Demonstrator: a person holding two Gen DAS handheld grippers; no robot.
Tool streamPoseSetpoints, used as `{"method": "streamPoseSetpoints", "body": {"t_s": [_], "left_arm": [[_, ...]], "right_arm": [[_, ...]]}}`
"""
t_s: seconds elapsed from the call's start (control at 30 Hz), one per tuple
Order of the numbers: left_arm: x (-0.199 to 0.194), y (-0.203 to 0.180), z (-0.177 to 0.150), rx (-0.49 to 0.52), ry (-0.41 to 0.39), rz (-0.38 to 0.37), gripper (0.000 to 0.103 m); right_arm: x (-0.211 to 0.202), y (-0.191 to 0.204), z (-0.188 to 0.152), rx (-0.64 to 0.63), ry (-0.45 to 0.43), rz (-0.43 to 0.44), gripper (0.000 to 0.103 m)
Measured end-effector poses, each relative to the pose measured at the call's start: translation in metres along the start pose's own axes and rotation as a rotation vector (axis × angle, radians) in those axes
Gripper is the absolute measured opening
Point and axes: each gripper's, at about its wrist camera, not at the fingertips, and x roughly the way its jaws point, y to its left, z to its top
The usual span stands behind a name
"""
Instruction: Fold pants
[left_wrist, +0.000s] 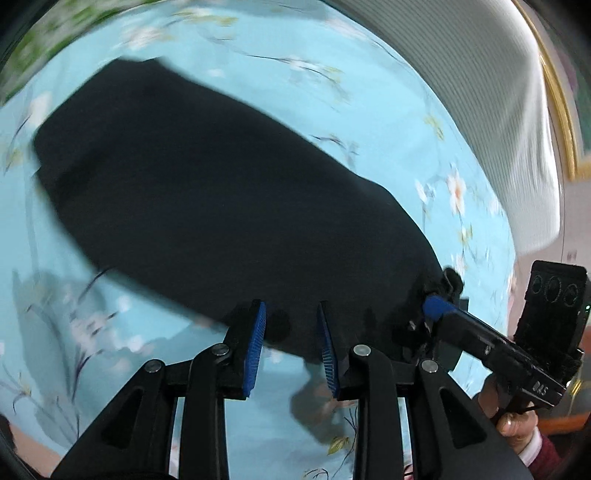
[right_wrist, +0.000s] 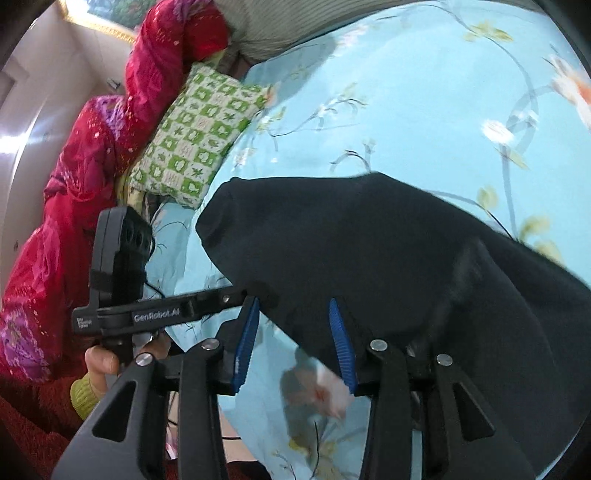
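Left wrist view: black pants (left_wrist: 221, 199) lie folded into a long dark slab on the bed (left_wrist: 388, 110), floral blue sheet, running from the far left toward the near edge. Left hand-held gripper (left_wrist: 291, 332) hovers over the near end of the pants, jaws partly apart, nothing between the pads. Right hand-held gripper (right_wrist: 295, 332) likewise part open and empty, over the near edge of the cloth; in the left view its blue tip sits at the pants' near right corner, contact hard to call through blur. Green patterned pillow (right_wrist: 195, 136) and red quilt (right_wrist: 110, 147) sit at the bed's far side, apart from the pants.

Risk: cloth is dark and featureless, so layer edges are hard to pick out. A pinch may catch only the top layer, or bunch the sheet in too, and the next fold would come out skewed or drag the stack.
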Motion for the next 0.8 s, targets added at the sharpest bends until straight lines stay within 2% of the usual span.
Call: {"method": "streamPoseSetpoints", "body": {"t_s": [0.2, 0.33, 0.53, 0.8], "left_arm": [[-0.027, 0.046, 0.001, -0.143, -0.067, 0.019, 0.033], [-0.029, 0.070, 0.003, -0.227, -0.068, 0.000, 0.034], [-0.020, 0.090, 0.005, -0.287, -0.050, -0.020, 0.036], [-0.015, 0.110, 0.016, -0.315, -0.055, -0.042, 0.038]], "right_arm": [[0.028, 0.015, 0.028, -0.059, 0.045, 0.005, 0.043], [0.046, 0.028, 0.045, -0.104, 0.069, 0.009, 0.044], [0.072, 0.043, 0.073, -0.161, 0.094, 0.005, 0.045], [0.112, 0.053, 0.106, -0.242, 0.143, -0.032, 0.046]]}}
